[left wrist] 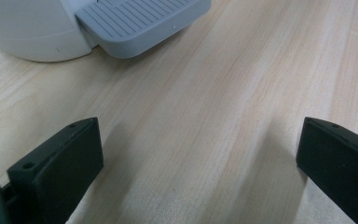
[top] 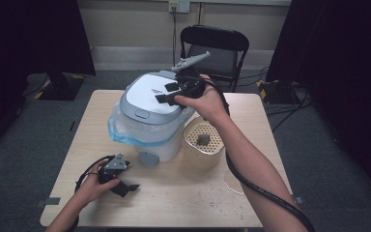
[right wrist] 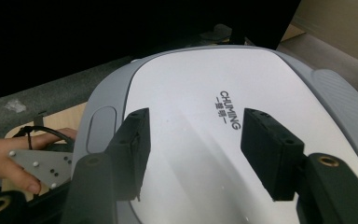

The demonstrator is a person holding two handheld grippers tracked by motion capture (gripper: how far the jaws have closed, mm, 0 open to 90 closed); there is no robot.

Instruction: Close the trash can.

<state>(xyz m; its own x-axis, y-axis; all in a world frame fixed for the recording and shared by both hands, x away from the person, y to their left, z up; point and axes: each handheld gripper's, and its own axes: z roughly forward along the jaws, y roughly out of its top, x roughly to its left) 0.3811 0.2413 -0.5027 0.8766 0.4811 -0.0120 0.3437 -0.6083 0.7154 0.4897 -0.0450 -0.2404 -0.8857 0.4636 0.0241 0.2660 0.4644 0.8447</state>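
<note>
While your left gripper [top: 125,187] rests wide open and empty at lower left on the table [top: 183,203], your right gripper [top: 170,93], parted and holding nothing, hangs just above the bin's closed lid [top: 147,94] at upper centre, directly beneath it, so it's nearer

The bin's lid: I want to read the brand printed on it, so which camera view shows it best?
The right gripper view: the lid lies close beneath that gripper's open jaws, and the word CHUMING reads clearly. The high view shows the whole lid from afar, its print too small. The left gripper view catches the grey foot pedal and white body, not the lid.
</note>
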